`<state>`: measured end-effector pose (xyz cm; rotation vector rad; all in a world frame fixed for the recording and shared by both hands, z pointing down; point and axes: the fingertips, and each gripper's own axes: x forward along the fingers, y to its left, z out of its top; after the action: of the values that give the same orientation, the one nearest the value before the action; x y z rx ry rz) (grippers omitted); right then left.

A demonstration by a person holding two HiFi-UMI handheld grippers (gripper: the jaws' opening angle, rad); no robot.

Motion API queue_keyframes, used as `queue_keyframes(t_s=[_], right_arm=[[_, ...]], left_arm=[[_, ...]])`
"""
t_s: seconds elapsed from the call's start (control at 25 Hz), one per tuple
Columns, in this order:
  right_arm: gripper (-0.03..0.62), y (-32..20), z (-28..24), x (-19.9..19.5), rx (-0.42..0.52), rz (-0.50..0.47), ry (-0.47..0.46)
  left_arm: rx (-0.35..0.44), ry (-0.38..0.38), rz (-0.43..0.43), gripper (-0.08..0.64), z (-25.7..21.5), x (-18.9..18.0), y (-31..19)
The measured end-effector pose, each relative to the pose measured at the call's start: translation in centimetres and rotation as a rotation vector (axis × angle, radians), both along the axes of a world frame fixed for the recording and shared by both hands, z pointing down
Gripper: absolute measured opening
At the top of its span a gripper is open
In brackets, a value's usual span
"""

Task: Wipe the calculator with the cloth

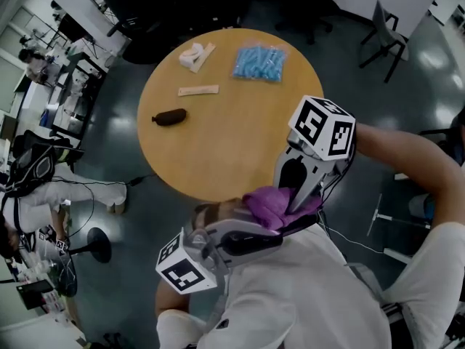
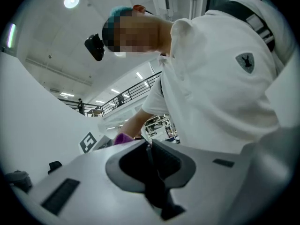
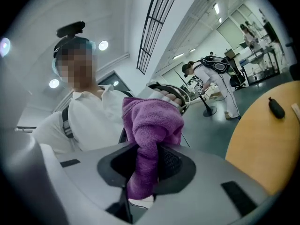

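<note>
Cloth [image 3: 151,125] bunched between right gripper [image 3: 147,156] jaws, clamped | left gripper [image 2: 150,150] jaws pinch thin dark slab [image 2: 149,165]

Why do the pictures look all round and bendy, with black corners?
Head view: a wide lens bends the floor around the table. Left gripper view: black corners, a glaring ceiling light. Right gripper view: black corners too, and the purple cloth looks sharp.
</note>
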<state>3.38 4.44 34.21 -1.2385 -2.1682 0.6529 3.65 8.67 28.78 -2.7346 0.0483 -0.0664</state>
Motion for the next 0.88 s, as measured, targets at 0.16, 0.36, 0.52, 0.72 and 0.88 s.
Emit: queue_keyframes(t_s=[0.16,0.36,0.52,0.72,0.88], right_arm=[[0.1,0.1,0.1,-0.5,-0.071,0.001,-0.02],[0.1,0.1,0.3,-0.8,-0.118,0.001,-0.019],[0.1,0.1,0.8,-0.9,-0.149,0.016,-0.016],[0.1,0.7,1.3,-0.5,-0.188,0.053,-0.03],[0.1,1.4,2.7,-0.3,-0.205,0.079,-0.033]], left_arm=[[0.009,-0.005,0.015,0.044,-0.4,0.2,0.4],[0.011,-0.005,0.038,0.044,-0.8,0.9,1.0],[0.009,0.032,0.041,0.043,-1.3,1.3,1.0],[0.023,0.052,0.034,0.044,-2.3,1.6,1.1],[0.027,0.089,0.009,0.043,-3.3,0.8,0.7]])
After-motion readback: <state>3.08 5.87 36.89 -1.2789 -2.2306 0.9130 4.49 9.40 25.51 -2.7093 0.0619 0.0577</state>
